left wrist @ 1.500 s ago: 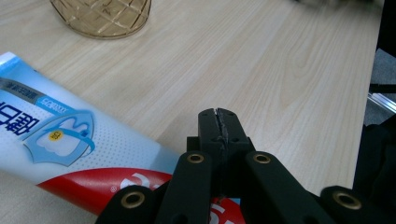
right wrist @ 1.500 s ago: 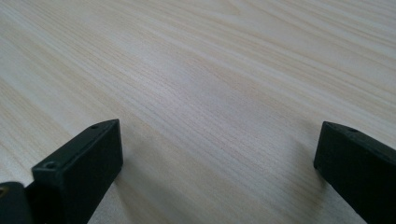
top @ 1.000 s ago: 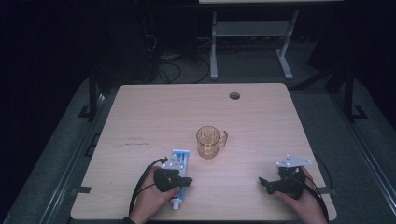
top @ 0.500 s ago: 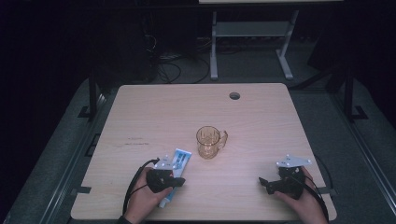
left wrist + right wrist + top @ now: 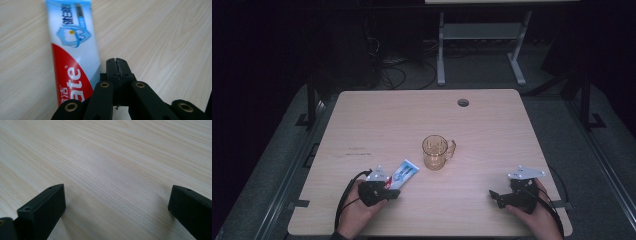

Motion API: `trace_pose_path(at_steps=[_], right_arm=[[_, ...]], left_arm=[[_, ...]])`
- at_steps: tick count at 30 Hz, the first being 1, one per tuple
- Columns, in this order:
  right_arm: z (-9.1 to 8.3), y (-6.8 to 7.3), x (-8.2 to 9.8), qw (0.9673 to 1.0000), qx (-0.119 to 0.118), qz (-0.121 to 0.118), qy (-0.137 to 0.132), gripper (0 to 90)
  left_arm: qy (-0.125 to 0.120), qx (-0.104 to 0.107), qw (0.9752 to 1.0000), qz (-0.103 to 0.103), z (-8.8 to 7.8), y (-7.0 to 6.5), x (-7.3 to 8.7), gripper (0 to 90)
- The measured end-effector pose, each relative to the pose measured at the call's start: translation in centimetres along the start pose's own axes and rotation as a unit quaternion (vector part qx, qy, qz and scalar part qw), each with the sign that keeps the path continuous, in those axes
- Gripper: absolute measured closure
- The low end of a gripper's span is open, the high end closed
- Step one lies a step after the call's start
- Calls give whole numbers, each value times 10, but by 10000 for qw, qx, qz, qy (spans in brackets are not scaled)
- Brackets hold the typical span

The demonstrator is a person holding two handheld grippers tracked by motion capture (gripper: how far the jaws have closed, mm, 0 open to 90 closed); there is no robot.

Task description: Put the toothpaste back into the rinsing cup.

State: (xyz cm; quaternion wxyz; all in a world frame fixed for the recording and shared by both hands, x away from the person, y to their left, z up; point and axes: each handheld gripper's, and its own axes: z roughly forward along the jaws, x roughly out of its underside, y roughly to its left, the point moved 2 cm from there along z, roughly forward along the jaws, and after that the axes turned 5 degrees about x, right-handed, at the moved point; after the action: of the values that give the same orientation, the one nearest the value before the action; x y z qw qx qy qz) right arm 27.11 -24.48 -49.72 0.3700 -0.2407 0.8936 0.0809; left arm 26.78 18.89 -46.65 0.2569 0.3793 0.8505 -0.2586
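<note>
Toothpaste tube (image 5: 72, 50): light, soft, slippery; grip mid-body. Left gripper (image 5: 117, 65) fingers pressed together, empty; right gripper (image 5: 117, 210) fingers spread.

On the table (image 5: 512, 130), the mug (image 5: 435, 152) stands near the centre, handle toward the right. The toothpaste tube (image 5: 404, 171) lies flat just left of and nearer than the mug, close to it, not touching. The left hand-held gripper (image 5: 387, 189) sits at the tube's near end, beside it. The right hand-held gripper (image 5: 494, 195) rests near the table's front right corner, well apart from the mug. A cable hole (image 5: 463, 102) lies by the far edge.
</note>
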Motion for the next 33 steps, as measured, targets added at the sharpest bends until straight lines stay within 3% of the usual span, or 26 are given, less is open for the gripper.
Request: trace_pose_path(at_steps=[13, 18, 25, 33], right_arm=[[0, 0, 0, 10000, 0, 1, 1, 5], [0, 0, 0, 10000, -1, 1, 1, 6], [0, 0, 0, 10000, -1, -1, 0, 5], [0, 0, 0, 10000, -2, 2, 2, 5]], left_arm=[[-34, -182, 9998, -118, -11, 9, 6, 900], [-108, -83, 9999, -84, -13, 8, 5, 900], [-270, -20, 9995, 170, -22, 1, -6, 745], [-261, -162, 9982, 522, -26, 6, -21, 526]])
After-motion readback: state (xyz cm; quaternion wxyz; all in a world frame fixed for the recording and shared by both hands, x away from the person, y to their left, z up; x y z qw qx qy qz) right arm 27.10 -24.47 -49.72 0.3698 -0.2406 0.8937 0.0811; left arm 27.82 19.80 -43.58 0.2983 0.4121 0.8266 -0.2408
